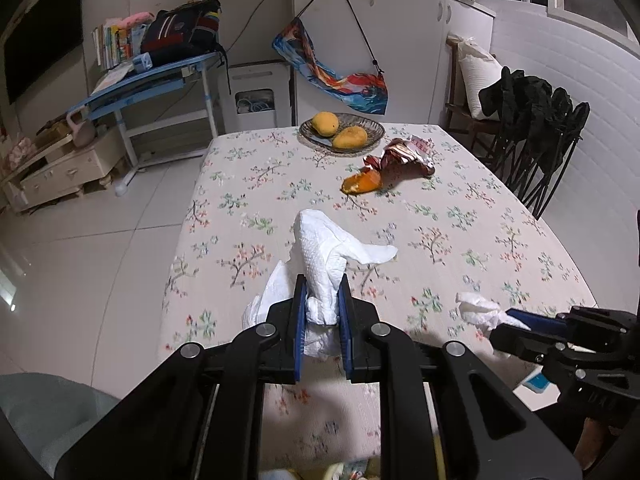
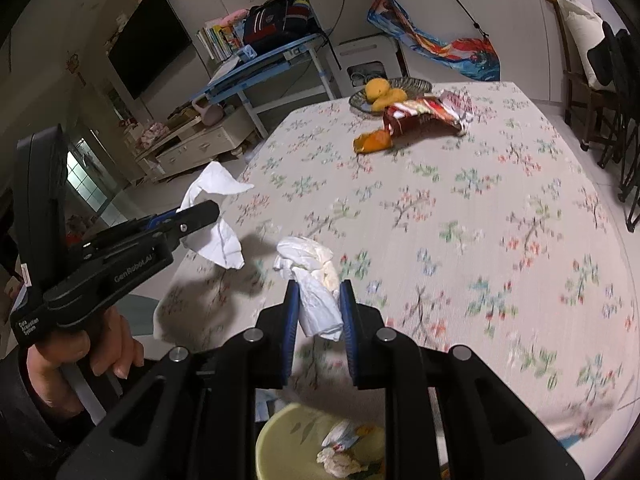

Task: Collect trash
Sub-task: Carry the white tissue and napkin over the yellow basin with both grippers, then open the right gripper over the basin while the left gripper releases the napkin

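My left gripper [image 1: 322,300] is shut on a white paper towel [image 1: 328,252] and holds it above the near left part of the floral table [image 1: 460,216]. It also shows in the right wrist view [image 2: 208,208] with the towel [image 2: 216,188] hanging from it. My right gripper [image 2: 319,300] is shut on a crumpled white tissue [image 2: 310,264] above the table's near edge; it shows in the left wrist view [image 1: 508,318]. An orange peel [image 1: 362,182] and a red snack wrapper [image 1: 404,156] lie on the far part of the table. A yellow trash bin [image 2: 288,440] with scraps sits below the near edge.
A woven dish [image 1: 344,130] with two mangoes stands at the table's far edge. Dark folding chairs [image 1: 536,140] stand to the right. A blue desk [image 1: 152,80] with books and a bag, and a low cabinet [image 1: 60,168], stand to the left across the tiled floor.
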